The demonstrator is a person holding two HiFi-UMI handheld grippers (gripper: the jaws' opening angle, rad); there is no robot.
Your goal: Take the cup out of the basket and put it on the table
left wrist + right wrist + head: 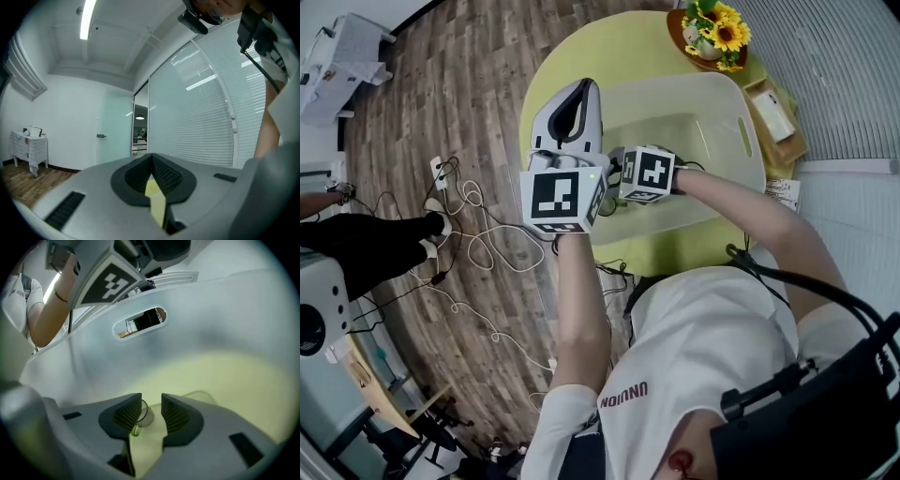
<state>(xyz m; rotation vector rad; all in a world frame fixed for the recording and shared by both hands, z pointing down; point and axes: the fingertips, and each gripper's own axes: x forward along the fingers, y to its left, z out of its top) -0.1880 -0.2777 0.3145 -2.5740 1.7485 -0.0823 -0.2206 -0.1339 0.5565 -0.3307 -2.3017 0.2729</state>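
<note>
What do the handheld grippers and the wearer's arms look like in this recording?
The left gripper and right gripper are light grey moulded shells with black ribbed pads. Each carries a white cube printed with black square markers. The person wears a white short-sleeved T-shirt with red lettering; a black cable crosses it.

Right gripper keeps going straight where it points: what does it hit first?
Most likely the clear cup just ahead of its open fingers, then the basket floor; depth is unclear.
</note>
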